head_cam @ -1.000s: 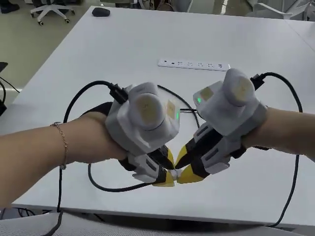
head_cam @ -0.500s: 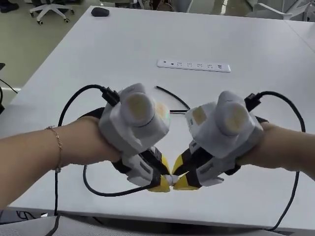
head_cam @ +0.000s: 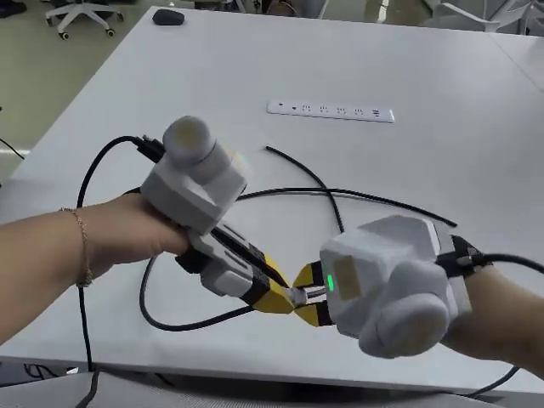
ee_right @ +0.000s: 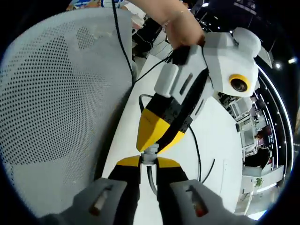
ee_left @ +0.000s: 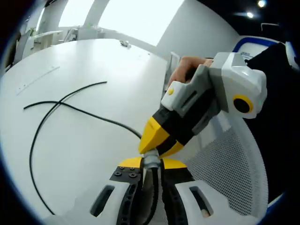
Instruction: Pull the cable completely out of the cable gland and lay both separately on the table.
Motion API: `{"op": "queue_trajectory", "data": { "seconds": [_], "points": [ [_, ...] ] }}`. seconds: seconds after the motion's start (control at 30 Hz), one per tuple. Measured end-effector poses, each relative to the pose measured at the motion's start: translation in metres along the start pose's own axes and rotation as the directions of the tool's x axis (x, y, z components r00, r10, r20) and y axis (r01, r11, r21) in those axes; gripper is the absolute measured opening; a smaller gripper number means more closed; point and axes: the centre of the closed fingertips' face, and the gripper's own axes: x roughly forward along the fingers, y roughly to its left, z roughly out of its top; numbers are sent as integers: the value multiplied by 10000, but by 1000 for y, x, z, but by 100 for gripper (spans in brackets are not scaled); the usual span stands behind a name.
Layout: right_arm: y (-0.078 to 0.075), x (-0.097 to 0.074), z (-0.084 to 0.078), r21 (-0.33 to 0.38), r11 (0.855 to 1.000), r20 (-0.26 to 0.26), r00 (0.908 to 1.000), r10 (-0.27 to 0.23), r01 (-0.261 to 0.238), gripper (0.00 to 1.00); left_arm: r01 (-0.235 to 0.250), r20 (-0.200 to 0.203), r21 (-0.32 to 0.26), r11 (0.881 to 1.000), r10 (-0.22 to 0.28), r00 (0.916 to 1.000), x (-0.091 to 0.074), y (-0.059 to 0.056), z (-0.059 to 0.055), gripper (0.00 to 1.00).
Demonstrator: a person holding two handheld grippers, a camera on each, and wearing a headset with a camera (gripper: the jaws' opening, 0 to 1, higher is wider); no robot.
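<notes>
- Your left gripper [head_cam: 279, 293] and right gripper [head_cam: 309, 309] meet tip to tip low over the near edge of the white tabletop [head_cam: 408, 93]. Each is pressed together on one end of the small grey cable gland [head_cam: 297, 296].
- In both gripper views the yellow tips sit tight against the gland. I cannot tell whether the right gripper also catches the cable where it leaves the gland.
- The thin black cable [head_cam: 374, 200] lies in loose, crossing loops on the tabletop beyond the grippers. One loop appears to curl beneath the left gripper toward the gland.
- The gland looks small, hard, light and probably slick, so hold it across its body. The cable looks limp, so take it close to the gland, where it should not buckle.
- The near edge is right under the gland, with a mesh chair back [ee_right: 47, 93] beyond it. A dropped gland could fall off.
- Wide bare surface lies ahead and to your right. A power strip [head_cam: 330, 111] sits well apart, farther back.
</notes>
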Motion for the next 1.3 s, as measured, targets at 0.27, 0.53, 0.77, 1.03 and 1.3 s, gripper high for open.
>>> {"op": "queue_trajectory", "data": {
  "seconds": [0.27, 0.53, 0.77, 1.03, 1.3],
  "points": [
    [-7, -3, 2, -1403, 9888, -410, 9975, -574, 511, 10, 334, 823, -1378, 9899, -222, 9964, -4, -2, 4, 14],
    [1, -6, -1, 2060, 9468, 774, 9687, 2360, -2472, 23, -1257, -534, 2286, 9654, 1414, 9885, 1, -2, -1, 15],
    [-4, -10, -1, 3504, 8449, 1942, 9139, 3565, -4040, 19, -1886, -1015, 5530, 8115, 2903, 9515, 1, -4, 7, 15],
    [4, -3, 0, 3431, 8528, 1479, 9192, 3649, -3938, 12, -1872, -1157, 5468, 8161, 2950, 9485, 1, -7, 1, 15],
    [0, 3, 0, 1717, 9560, 245, 9711, 2373, -2379, 10, -1799, -530, 3130, 9325, 2063, 9771, -3, -2, 0, 15]
  ]
}}
